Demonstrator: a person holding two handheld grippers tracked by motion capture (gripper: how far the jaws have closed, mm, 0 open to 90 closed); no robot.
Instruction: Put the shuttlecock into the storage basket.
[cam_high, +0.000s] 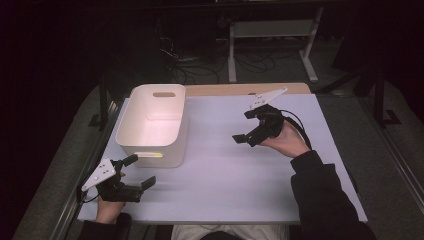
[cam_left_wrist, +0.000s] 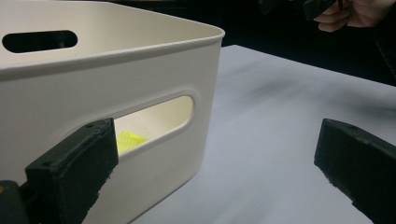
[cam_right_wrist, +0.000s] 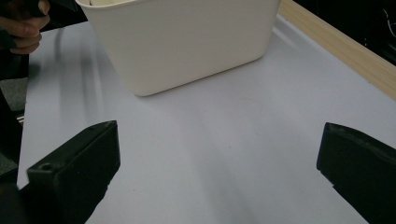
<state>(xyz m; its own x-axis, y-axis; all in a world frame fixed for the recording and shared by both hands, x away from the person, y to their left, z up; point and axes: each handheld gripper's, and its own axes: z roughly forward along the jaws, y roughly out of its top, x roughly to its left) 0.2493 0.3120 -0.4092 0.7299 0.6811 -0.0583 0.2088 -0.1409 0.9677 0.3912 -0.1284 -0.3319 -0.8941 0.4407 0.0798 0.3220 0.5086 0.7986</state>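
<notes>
Nothing is held: the left gripper (cam_high: 138, 171) at the lower left of the high view and the right gripper (cam_high: 248, 126) right of centre are both spread wide and empty. The white bin (cam_high: 152, 125), left of centre, is untouched by either, so any handling is judged not yet begun. A small yellow item (cam_left_wrist: 128, 140) (seen through the handle slot) lies inside already. The bin's long axis runs toward the frame's top, open side up.
</notes>
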